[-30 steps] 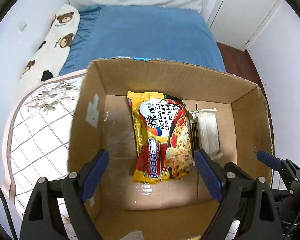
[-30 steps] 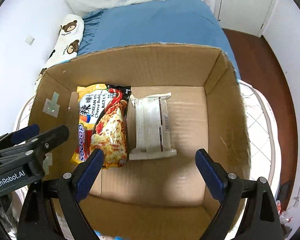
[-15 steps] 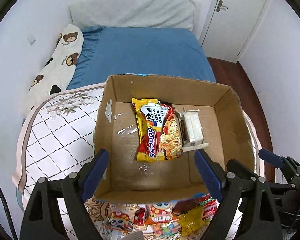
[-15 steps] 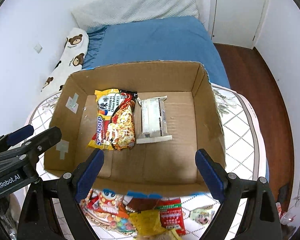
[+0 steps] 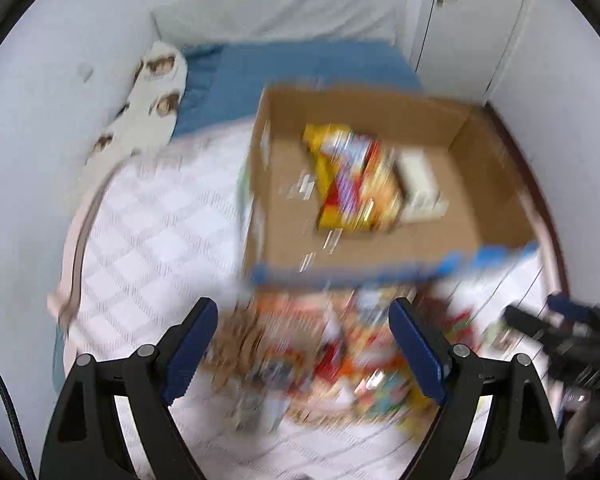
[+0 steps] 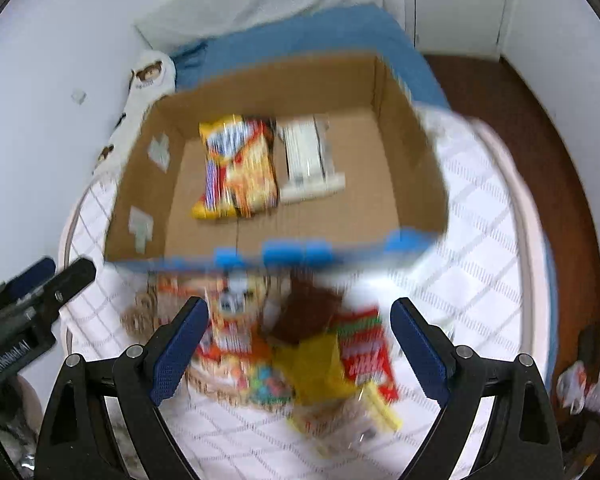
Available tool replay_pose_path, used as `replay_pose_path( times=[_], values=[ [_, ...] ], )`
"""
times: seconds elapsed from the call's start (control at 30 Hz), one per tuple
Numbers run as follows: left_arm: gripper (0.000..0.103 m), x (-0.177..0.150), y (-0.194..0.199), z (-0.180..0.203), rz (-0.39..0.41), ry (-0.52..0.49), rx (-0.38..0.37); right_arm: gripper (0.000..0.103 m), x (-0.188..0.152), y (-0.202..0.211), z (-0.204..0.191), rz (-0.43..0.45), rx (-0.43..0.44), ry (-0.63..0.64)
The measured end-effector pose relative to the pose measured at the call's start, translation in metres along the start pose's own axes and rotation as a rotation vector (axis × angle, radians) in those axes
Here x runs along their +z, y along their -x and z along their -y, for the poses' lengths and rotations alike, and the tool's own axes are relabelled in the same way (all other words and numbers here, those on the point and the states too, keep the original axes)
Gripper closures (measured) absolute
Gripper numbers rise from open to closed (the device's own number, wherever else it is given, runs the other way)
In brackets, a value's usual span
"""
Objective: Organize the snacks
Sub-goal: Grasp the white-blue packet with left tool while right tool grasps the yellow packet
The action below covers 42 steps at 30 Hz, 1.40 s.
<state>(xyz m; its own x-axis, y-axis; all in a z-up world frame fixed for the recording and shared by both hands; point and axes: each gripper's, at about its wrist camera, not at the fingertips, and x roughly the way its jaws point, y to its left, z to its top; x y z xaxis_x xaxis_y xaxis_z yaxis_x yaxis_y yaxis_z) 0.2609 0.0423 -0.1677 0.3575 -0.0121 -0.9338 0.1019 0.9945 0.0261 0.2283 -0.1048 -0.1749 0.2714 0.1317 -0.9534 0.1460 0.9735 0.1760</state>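
With both grippers [image 5: 304, 344] [image 6: 300, 340] wide and empty, snack pile [image 6: 296, 356] straight ahead between right fingers, nearer than box [image 6: 412, 168].

White walls [image 5: 40, 160]; blue bed [image 6: 300, 36]; white door [image 5: 460, 20]; wooden floor [image 6: 540, 120].
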Motion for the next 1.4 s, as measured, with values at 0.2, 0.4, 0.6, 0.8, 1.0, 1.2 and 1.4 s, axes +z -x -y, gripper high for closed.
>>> replay_pose_path(
  times=[0.2,0.4,0.6,0.8,1.0,1.2,1.4],
  values=[
    [0.015,-0.075,-0.071,-0.035,-0.246,0.017,0.013,0.008,-0.045,-0.061,0.008,-0.117,-0.024,-0.002],
    [0.015,-0.102,-0.109,-0.038,-0.344,-0.059,0.027,0.008,-0.062,-0.101,-0.002,-0.127,-0.122,0.089],
    [0.02,-0.1,-0.146,-0.011,-0.374,-0.197,0.034,0.008,-0.066,-0.128,0.002,-0.152,-0.188,0.102],
    [0.051,-0.109,-0.151,0.0,-0.358,-0.19,0.034,0.039,-0.075,-0.139,0.009,-0.196,-0.108,0.048],
    [0.051,-0.158,-0.144,-0.026,-0.465,0.101,-0.039,0.05,-0.105,-0.133,0.008,-0.263,-0.065,0.026],
    [0.048,-0.188,-0.151,-0.033,-0.501,0.189,-0.104,0.051,-0.14,-0.139,0.013,-0.35,0.012,-0.021],
    [0.041,-0.185,-0.171,-0.016,-0.514,0.097,-0.073,0.038,-0.127,-0.15,0.003,-0.338,-0.021,-0.007]
  ],
)
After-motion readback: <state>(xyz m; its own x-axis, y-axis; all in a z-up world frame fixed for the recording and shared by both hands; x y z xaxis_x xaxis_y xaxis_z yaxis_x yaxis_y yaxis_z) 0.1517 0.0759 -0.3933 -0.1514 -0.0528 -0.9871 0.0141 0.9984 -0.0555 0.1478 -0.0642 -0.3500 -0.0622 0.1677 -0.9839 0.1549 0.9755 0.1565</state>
